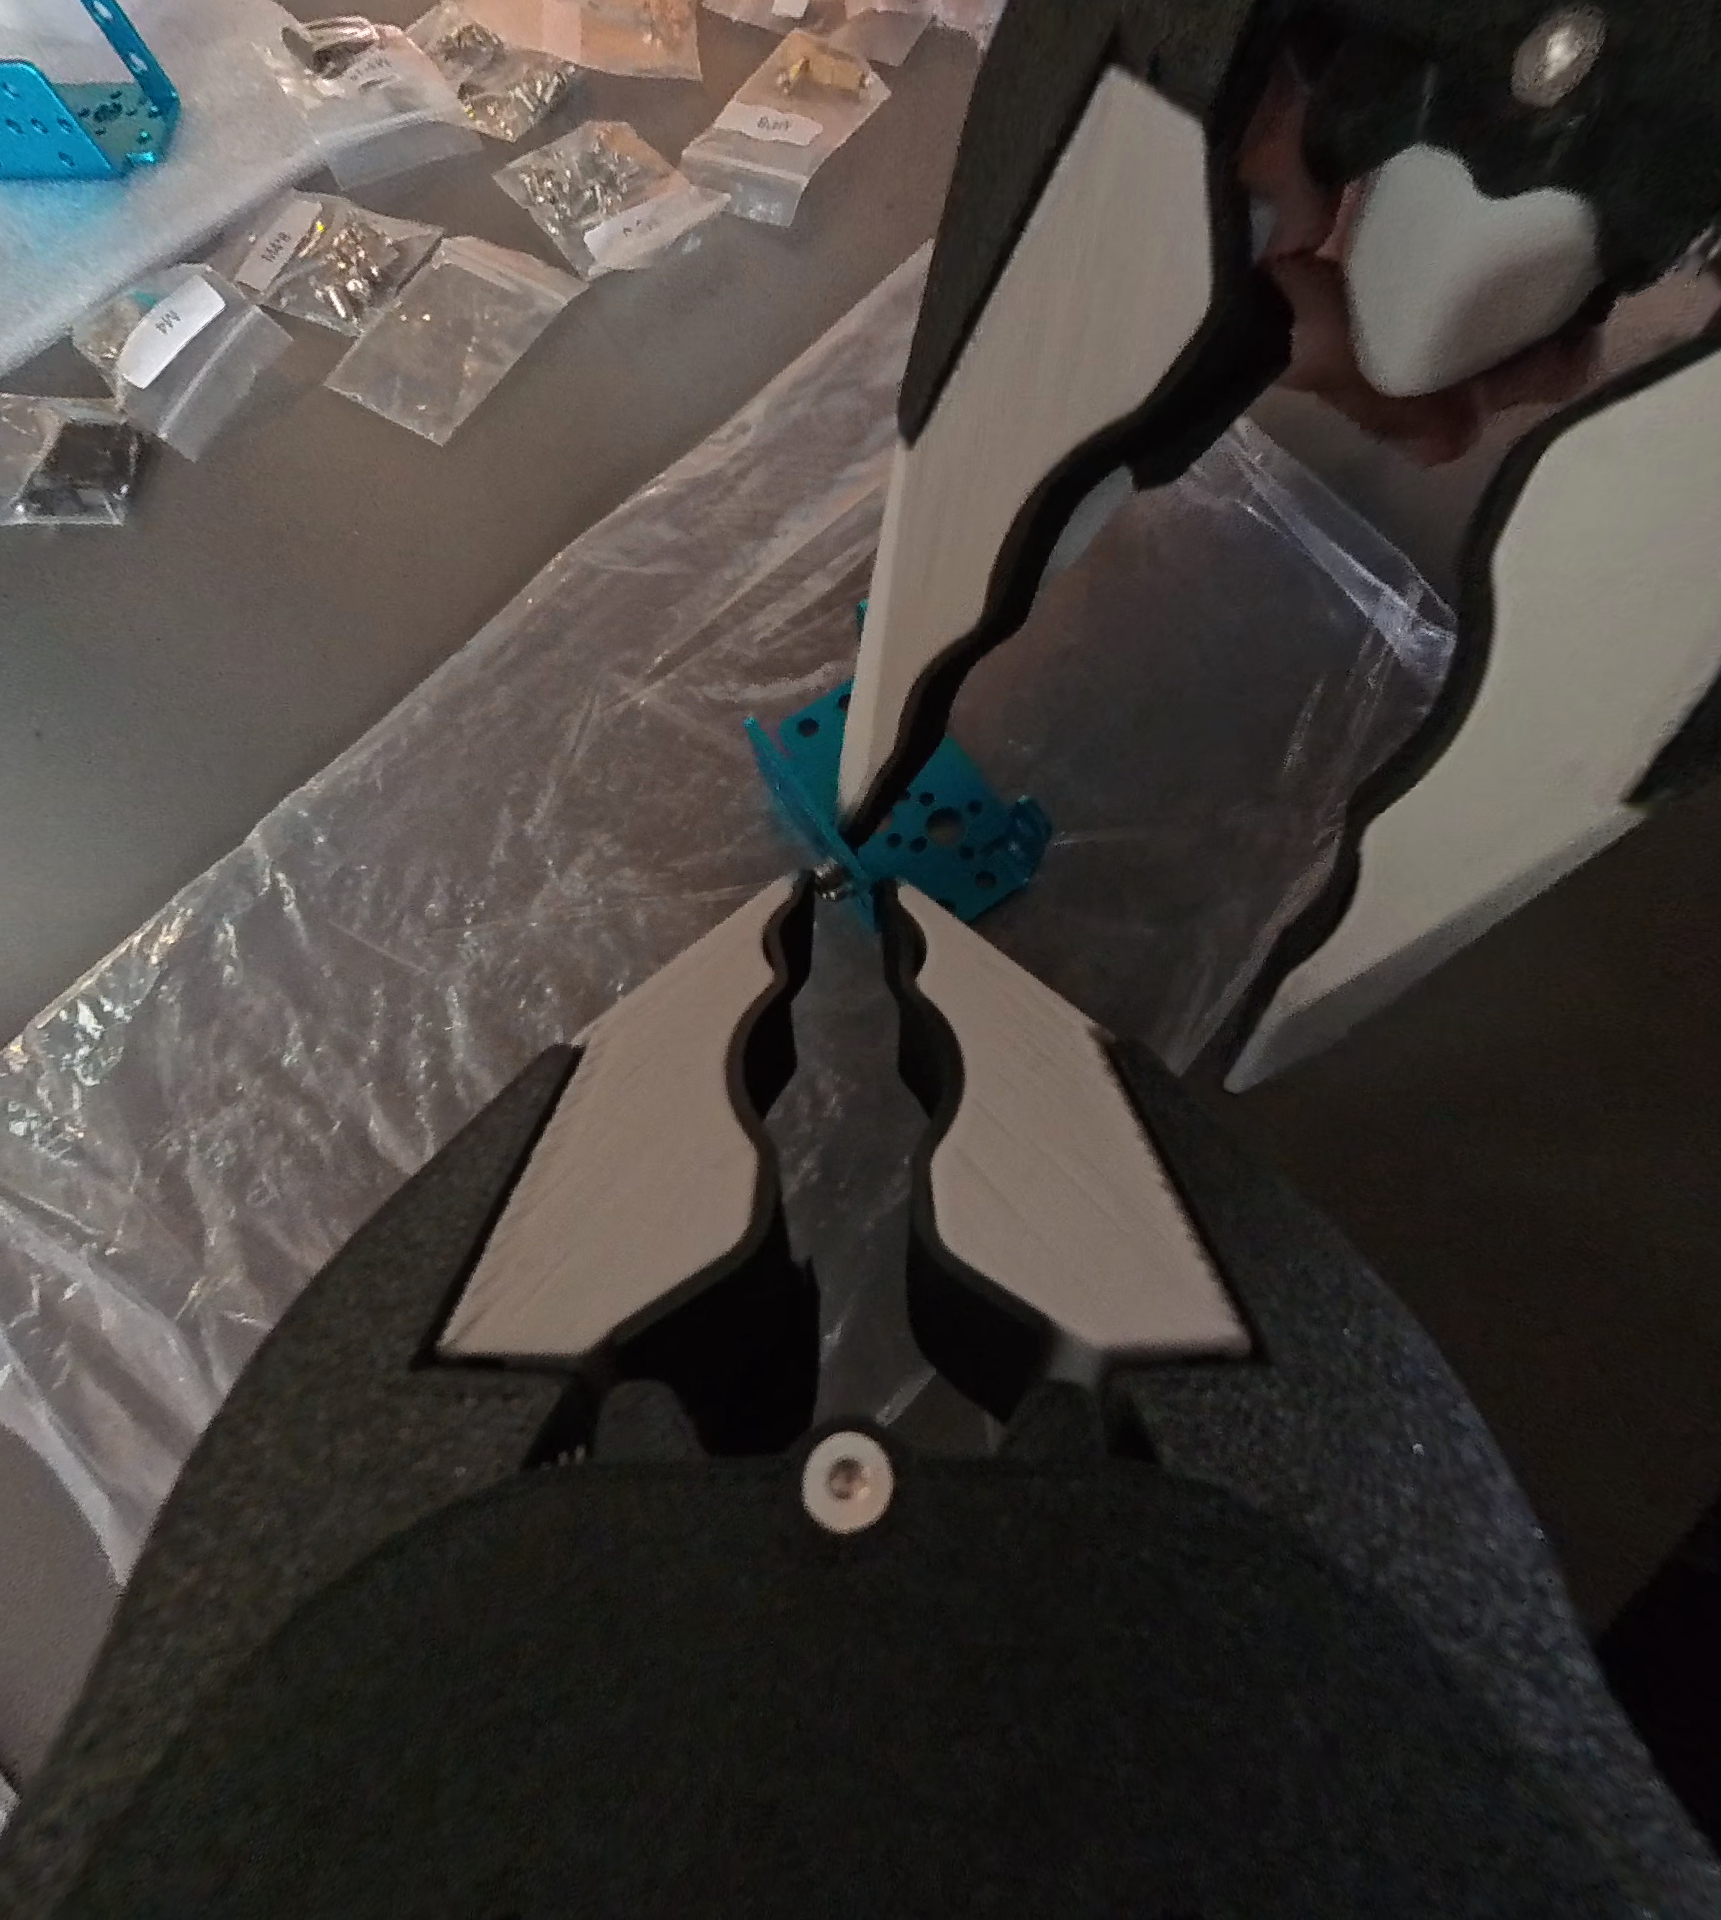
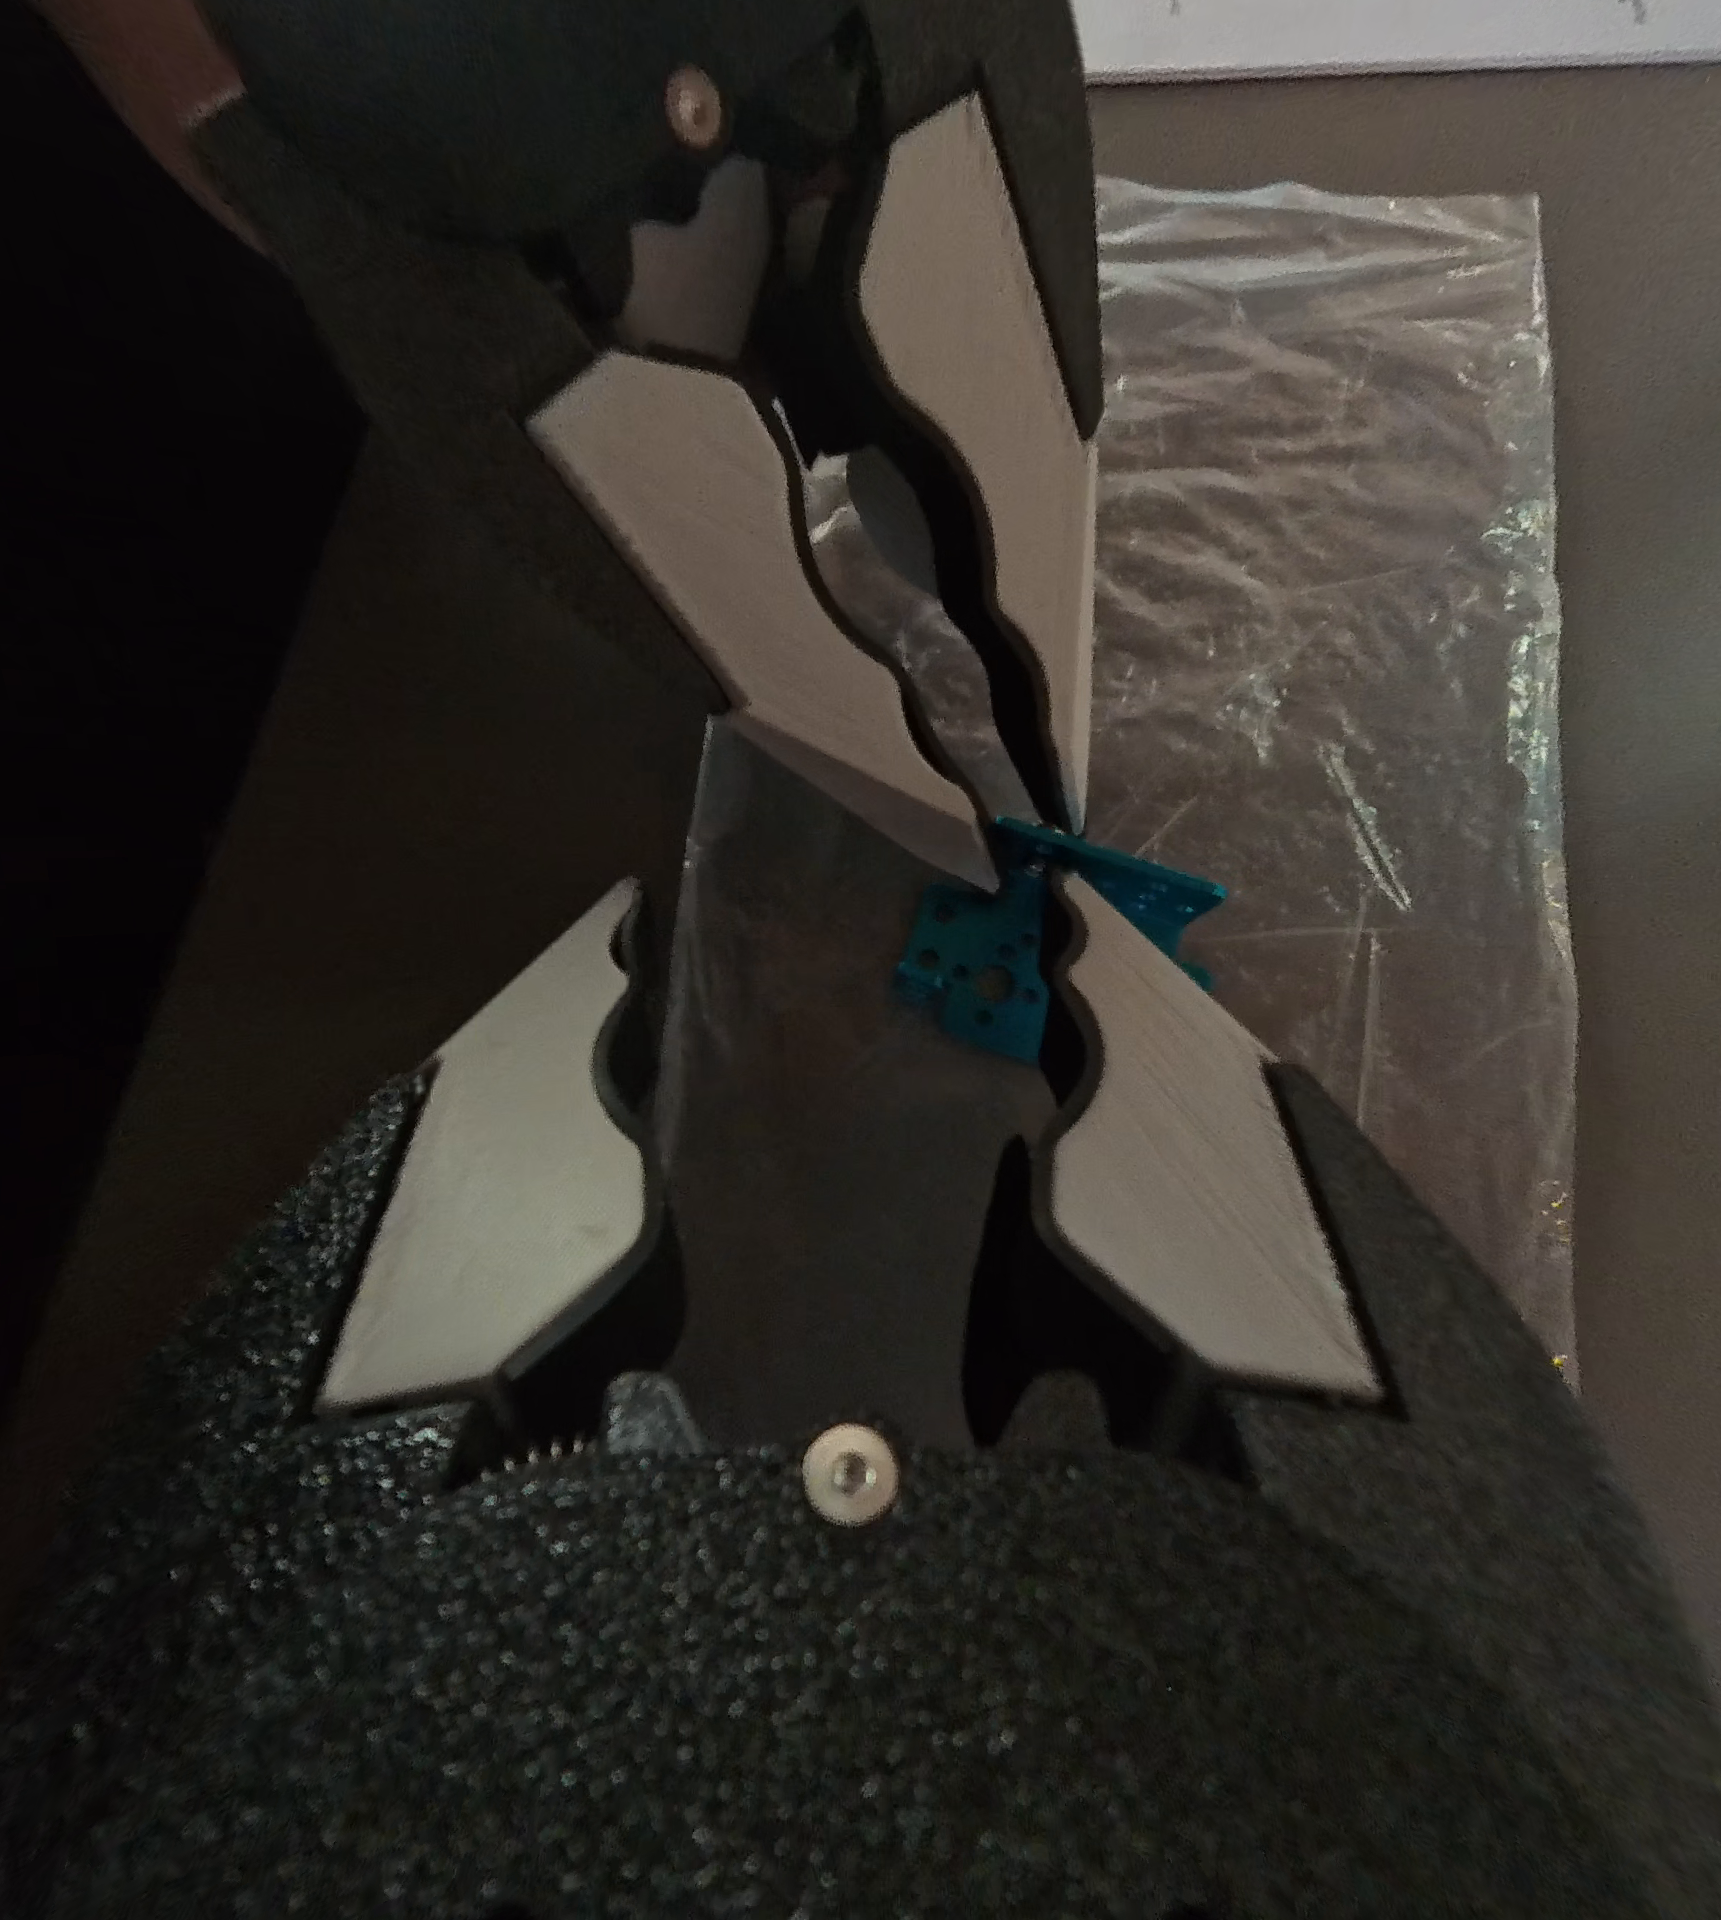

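Note:
A small blue perforated metal bracket is held just above a large clear plastic bag on the dark table. My left gripper is shut on the bracket's edge, where a small silver screw shows at the tips. My right gripper comes in from the upper right, open, with one finger touching the bracket. In the right wrist view the bracket lies against the right finger of my open right gripper. The left gripper pinches it from above.
Several small zip bags of screws lie at the back left. A larger blue U-shaped bracket sits on a white foam sheet. The big plastic bag also shows in the right wrist view. A hand holds the right gripper.

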A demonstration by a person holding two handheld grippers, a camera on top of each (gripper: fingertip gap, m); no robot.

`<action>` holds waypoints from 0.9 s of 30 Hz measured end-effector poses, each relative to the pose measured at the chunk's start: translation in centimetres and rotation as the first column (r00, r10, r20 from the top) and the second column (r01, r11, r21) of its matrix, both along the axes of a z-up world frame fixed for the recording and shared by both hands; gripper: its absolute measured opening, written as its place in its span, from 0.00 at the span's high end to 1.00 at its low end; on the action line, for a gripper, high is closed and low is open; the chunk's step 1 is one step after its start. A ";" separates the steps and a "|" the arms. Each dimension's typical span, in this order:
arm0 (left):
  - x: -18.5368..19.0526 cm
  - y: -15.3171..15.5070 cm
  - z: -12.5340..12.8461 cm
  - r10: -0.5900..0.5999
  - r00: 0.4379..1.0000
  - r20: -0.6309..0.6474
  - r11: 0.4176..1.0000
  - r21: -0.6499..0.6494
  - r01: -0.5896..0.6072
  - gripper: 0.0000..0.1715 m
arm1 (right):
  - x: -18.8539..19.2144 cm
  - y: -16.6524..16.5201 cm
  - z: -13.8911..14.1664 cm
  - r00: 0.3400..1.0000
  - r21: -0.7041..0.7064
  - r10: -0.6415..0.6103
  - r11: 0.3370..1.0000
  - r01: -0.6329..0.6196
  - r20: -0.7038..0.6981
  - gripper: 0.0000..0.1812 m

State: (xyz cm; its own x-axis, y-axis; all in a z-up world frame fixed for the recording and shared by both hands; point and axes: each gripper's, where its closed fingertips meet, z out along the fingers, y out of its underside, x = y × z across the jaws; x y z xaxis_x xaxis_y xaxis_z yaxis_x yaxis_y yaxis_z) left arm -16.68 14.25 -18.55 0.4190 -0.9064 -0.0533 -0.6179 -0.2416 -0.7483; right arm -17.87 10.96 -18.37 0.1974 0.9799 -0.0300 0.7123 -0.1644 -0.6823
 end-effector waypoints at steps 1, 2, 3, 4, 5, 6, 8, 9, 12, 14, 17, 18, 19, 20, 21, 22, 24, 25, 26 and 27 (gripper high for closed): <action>0.0 0.0 0.1 -0.001 1.000 0.004 1.000 0.000 0.001 0.93 | 0.0 0.0 -0.1 1.000 -0.001 0.000 1.000 0.000 0.003 0.60; 0.1 -0.1 0.1 -0.004 1.000 0.010 1.000 -0.002 0.004 0.93 | 0.1 0.0 0.0 1.000 -0.008 -0.003 1.000 0.003 0.001 0.60; 0.1 -0.1 0.2 -0.005 1.000 0.014 1.000 -0.004 0.005 0.93 | 0.3 0.1 0.0 1.000 -0.012 -0.009 1.000 0.009 0.004 0.59; 0.1 0.0 0.2 -0.004 1.000 0.015 1.000 -0.006 0.004 0.93 | 0.4 0.3 0.1 1.000 -0.007 -0.014 1.000 0.014 0.005 0.59; 0.1 0.0 0.2 -0.003 1.000 0.015 1.000 -0.007 0.003 0.93 | 0.4 0.3 0.4 1.000 -0.002 -0.016 1.000 0.016 -0.001 0.59; 0.1 0.0 0.2 -0.003 1.000 0.016 1.000 -0.007 0.003 0.93 | 0.3 0.2 0.7 1.000 -0.006 -0.011 1.000 0.011 -0.013 0.60; 0.1 0.0 0.1 -0.001 1.000 0.012 1.000 -0.005 0.001 0.93 | 0.0 -0.1 0.8 1.000 -0.022 -0.005 1.000 0.005 -0.015 0.60; 0.0 0.0 0.0 0.001 1.000 0.003 1.000 -0.007 -0.001 0.93 | -0.1 -0.2 0.4 1.000 -0.027 -0.003 1.000 0.002 -0.006 0.59; 0.0 0.0 0.0 -0.002 1.000 0.006 1.000 -0.006 0.002 0.93 | -0.1 -0.1 0.3 1.000 -0.028 -0.007 1.000 0.007 -0.014 0.59; 0.1 0.0 0.0 -0.004 1.000 0.009 1.000 -0.006 0.004 0.93 | 0.2 0.0 0.2 1.000 -0.033 -0.017 0.999 0.017 0.004 0.58; 0.1 0.0 0.0 -0.004 1.000 0.006 1.000 -0.006 0.004 0.94 | 0.1 -0.1 0.5 1.000 -0.032 -0.013 0.999 0.013 0.003 0.57; 0.1 0.0 0.0 -0.003 1.000 0.004 1.000 -0.005 0.003 0.94 | 0.1 -0.2 0.4 1.000 -0.039 -0.012 0.999 0.012 0.007 0.57; 0.1 0.1 -0.1 -0.001 1.000 0.001 1.000 -0.004 0.001 0.94 | 0.0 -0.3 0.2 1.000 -0.050 -0.011 0.999 0.011 0.010 0.56; 0.1 0.1 -0.1 0.001 1.000 -0.001 1.000 -0.002 -0.001 0.94 | -0.1 -0.3 0.1 1.000 -0.053 -0.015 0.998 0.016 0.007 0.55; 0.0 0.1 -0.1 0.003 1.000 -0.001 1.000 -0.001 -0.003 0.94 | -0.2 -0.3 0.1 1.000 -0.053 -0.018 0.998 0.019 0.006 0.54; 0.0 0.1 -0.1 0.003 1.000 0.000 1.000 -0.002 -0.003 0.94 | -0.2 -0.3 0.1 1.000 -0.057 -0.020 0.998 0.020 0.007 0.54; 0.0 0.2 -0.1 0.005 1.000 0.000 1.000 -0.001 -0.005 0.94 | -0.2 -0.4 0.2 1.000 -0.078 -0.026 0.997 0.026 0.000 0.54; 0.0 0.2 -0.1 0.005 1.000 0.000 1.000 0.001 -0.005 0.94 | -0.3 -0.4 0.2 1.000 -0.091 -0.030 0.995 0.030 -0.005 0.54; 0.0 0.2 -0.1 0.006 1.000 -0.001 1.000 0.003 -0.006 0.94 | -0.4 -0.5 0.3 0.999 -0.107 -0.034 0.994 0.032 -0.014 0.52; 0.0 0.2 -0.1 0.008 1.000 -0.002 1.000 0.005 -0.008 0.94 | -0.5 -0.6 0.4 0.999 -0.126 -0.042 0.991 0.039 -0.023 0.51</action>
